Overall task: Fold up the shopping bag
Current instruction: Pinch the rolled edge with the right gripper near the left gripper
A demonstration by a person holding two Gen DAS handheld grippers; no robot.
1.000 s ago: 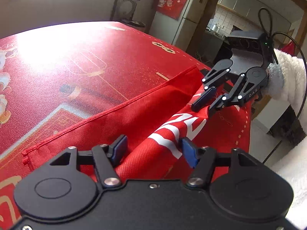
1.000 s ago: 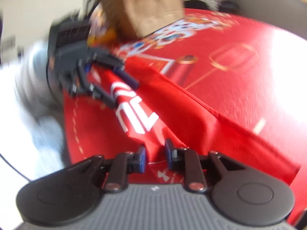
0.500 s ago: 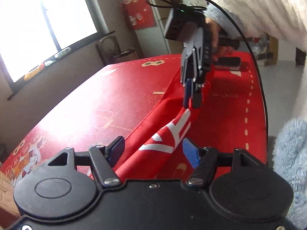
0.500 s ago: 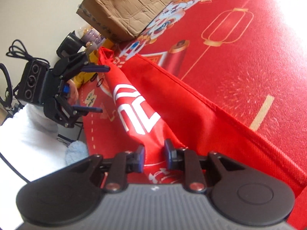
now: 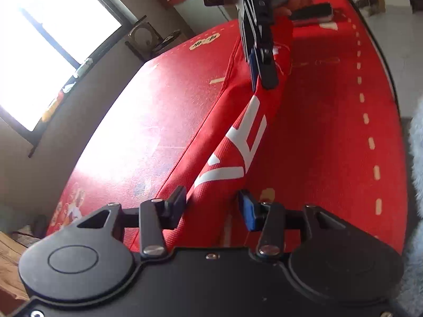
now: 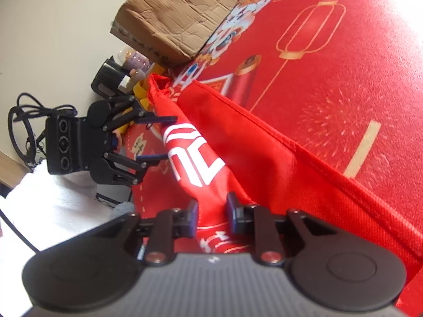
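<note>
Two tongs on shopping bag (image 5: 238, 142) | right tongs (image 6: 211, 215) pinching its fold | left tongs (image 5: 211, 206) closing around its other end, not yet pressing

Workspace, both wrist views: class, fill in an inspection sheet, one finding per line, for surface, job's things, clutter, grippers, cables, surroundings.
Surface: red tablecloth with gold lantern print and dashed border.
Job's things: red shopping bag with white lettering, a fold of it raised into a ridge between the two grippers.
Clutter: cardboard box at the table's far end; small bottles beside it.
Grippers: right gripper pinches the bag's fold; left gripper closing, fold between its pads, right pad apart from the cloth.
Cables: black cable looped behind the left gripper.
Surroundings: bright window, chair beneath it.
</note>
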